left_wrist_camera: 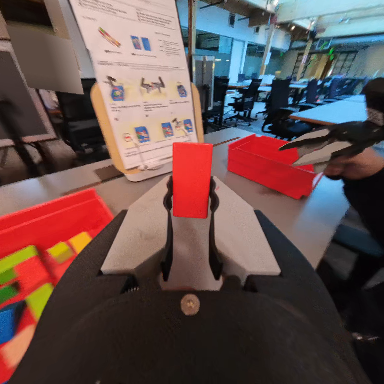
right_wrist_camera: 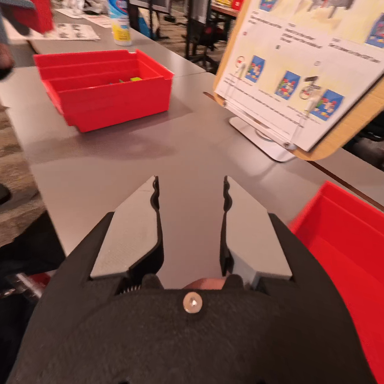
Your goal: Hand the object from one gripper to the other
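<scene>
So the left gripper (left_wrist_camera: 190,195) is up off the grey table (left_wrist_camera: 259,199), pointing straight ahead, and it's got a red block (left_wrist_camera: 191,180) standing upright between its fingers. Both black wavy pads are pressed flat on the block's long sides, jaws narrowed to just the block's width, with the block's top half poking out past the fingertips toward 12 o'clock.

Behind it at 12 o'clock is an instruction sheet (left_wrist_camera: 141,83) propped on a wooden stand (left_wrist_camera: 104,124); it has printed text and little photos, but it's too blurry to read anyway. At 8 o'clock there's a red bin (left_wrist_camera: 52,218) with green, yellow and blue blocks (left_wrist_camera: 27,276) in it. At about 2 o'clock sits a second red bin (left_wrist_camera: 266,166).

Over at 3 o'clock the right gripper (left_wrist_camera: 288,155) comes in from the edge, tilted and aimed toward the block, well apart from it. In its own view the right gripper (right_wrist_camera: 191,182) is spread wide with only bare table between the pads. A white bottle (right_wrist_camera: 120,22) at 11 o'clock has a label, too smeared to make out.
</scene>
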Demonstrator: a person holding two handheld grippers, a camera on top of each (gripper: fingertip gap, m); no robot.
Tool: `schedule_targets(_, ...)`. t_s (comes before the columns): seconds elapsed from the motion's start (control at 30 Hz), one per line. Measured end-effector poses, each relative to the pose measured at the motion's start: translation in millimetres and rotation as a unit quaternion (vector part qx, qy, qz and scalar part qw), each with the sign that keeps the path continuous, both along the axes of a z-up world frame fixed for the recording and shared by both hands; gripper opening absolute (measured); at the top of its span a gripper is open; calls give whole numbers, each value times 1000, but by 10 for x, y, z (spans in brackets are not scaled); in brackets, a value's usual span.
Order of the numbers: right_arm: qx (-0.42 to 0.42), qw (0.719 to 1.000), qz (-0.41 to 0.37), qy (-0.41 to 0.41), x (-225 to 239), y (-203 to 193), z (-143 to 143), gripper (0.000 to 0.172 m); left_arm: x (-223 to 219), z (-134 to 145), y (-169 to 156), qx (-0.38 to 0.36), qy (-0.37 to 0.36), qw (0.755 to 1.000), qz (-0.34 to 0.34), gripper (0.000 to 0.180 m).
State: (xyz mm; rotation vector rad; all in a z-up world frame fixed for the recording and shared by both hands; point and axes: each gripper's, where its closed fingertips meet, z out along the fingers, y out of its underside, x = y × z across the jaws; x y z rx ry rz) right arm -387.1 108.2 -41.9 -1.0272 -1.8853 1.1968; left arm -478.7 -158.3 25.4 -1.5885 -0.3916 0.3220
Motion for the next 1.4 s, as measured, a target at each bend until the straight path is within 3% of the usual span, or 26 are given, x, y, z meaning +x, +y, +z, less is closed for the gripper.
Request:
schedule_targets(0.1, -14, 999, 48, -10, 72, -267, -31, 60, 262, -110, 372, 13, -45, 998, -31, 31)
schedule_targets(0.27, -31, 992, 120, -10, 224, -636, 7, 61, 756, -116, 795, 84, -126, 975, -165, 30)
schedule_targets(0.43, -106, 968, 226, -21, 477, -1045, 139, 61, 1158, -294, 1077, 52, -169, 947, -267, 31)
schedule_targets(0.57, -158, 949, 272, -30, 610, -1207, 232, 61, 1402, -452, 1272, 0, -150, 944, -295, 30)
schedule_targets(0.8, -226, 924, 307, -28, 740, -1331, 406, 55, 1754, -452, 1399, -32, -81, 938, -334, 31)
schedule_targets(0.9, -235, 915, 327, -11, 805, -1369, 471, 31, 1810, -476, 1452, -44, -69, 940, -332, 31)
schedule_targets(1.27, -200, 929, 311, -2, 751, -1437, 391, 32, 1820, -483, 1494, -25, -117, 932, -342, 31)
schedule_targets(1.4, -219, 925, 310, 8, 755, -1383, 473, 31, 1855, -726, 1513, -76, -173, 915, -358, 33)
